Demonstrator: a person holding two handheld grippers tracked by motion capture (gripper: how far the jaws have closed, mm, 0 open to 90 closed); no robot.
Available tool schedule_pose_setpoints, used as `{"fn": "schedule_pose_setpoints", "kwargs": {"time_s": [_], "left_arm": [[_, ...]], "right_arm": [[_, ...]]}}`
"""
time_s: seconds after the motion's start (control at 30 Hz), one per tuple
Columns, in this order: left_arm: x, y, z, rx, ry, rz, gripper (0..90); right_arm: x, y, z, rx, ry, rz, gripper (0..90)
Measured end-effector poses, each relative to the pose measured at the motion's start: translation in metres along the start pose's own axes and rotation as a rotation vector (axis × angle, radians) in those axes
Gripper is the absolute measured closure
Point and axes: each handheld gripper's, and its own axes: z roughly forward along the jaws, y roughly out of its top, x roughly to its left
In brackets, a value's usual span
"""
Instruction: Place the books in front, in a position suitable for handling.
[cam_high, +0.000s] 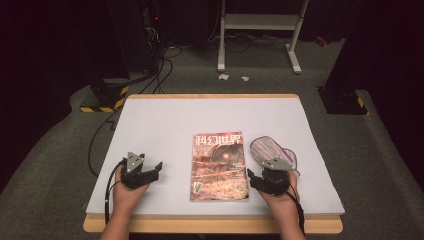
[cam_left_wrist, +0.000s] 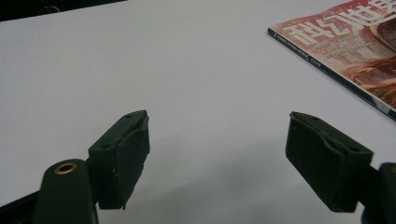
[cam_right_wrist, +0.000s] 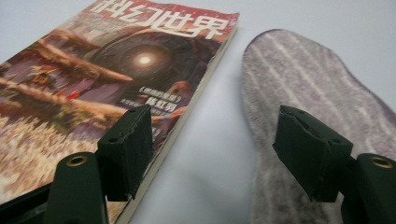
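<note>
A magazine (cam_high: 220, 166) with a red cover lies flat in the middle of the white table (cam_high: 165, 125). Just to its right lies a striped grey insole (cam_high: 272, 151), close to the magazine but not touching it.

The right gripper (cam_high: 256, 176) is at the near right side of the table, held in the person's right hand (cam_high: 281, 197). Its jaws are spread wide and hold nothing. In the right gripper view (cam_right_wrist: 215, 154), one jaw hangs over the near right edge of the magazine and the other over the insole, with the bare strip of table between them.

The left gripper (cam_high: 152, 167) sits at the near left, well apart from the magazine, in the left hand (cam_high: 127, 192). Its jaws are spread wide too, with nothing but white table between them (cam_left_wrist: 217, 154). The far corner of the magazine shows off to its right.
</note>
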Motion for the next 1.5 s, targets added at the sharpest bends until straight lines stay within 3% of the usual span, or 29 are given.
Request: {"fn": "schedule_pose_setpoints", "kwargs": {"time_s": [0.17, 0.27, 0.33, 0.4, 0.57, 0.83, 0.93, 1.07, 1.17, 1.4, 1.5], "left_arm": [[0.0, 0.001, -0.001, -0.006, 0.012, -0.009, 22.8], [-0.003, 0.002, -0.002, -0.001, -0.018, -0.017, 23.0], [-0.01, 0.004, -0.004, -0.001, -0.033, -0.001, 23.0], [-0.021, 0.007, -0.006, 0.0, -0.066, 0.023, 23.0], [-0.049, 0.012, -0.006, 0.011, -0.174, 0.034, 23.3], [-0.091, 0.015, 0.003, 0.087, -0.307, 0.044, 23.8], [-0.104, 0.015, 0.007, 0.115, -0.346, 0.07, 23.0], [-0.112, 0.014, 0.012, 0.146, -0.377, 0.067, 21.9], [-0.116, 0.014, 0.016, 0.174, -0.403, 0.043, 21.5], [-0.119, 0.014, 0.018, 0.197, -0.41, 0.039, 23.1], [-0.119, 0.015, 0.018, 0.204, -0.418, 0.018, 24.7]], "right_arm": [[0.006, -0.005, 0.005, 0.021, 0.022, -0.012, 28.3], [0.011, -0.007, 0.009, 0.037, 0.036, -0.023, 28.8], [0.013, -0.008, 0.012, 0.046, 0.043, -0.025, 29.0], [0.016, -0.008, 0.013, 0.051, 0.047, -0.027, 29.6], [0.021, -0.008, 0.015, 0.059, 0.063, -0.032, 31.2], [0.031, -0.01, 0.02, 0.083, 0.107, -0.047, 34.4], [0.033, -0.012, 0.023, 0.096, 0.136, -0.048, 33.4], [0.035, -0.014, 0.026, 0.11, 0.146, -0.04, 31.5], [0.034, -0.013, 0.028, 0.123, 0.165, -0.009, 31.0], [0.034, -0.015, 0.028, 0.123, 0.172, 0.003, 31.3], [0.034, -0.014, 0.028, 0.126, 0.172, 0.005, 31.5]]}}
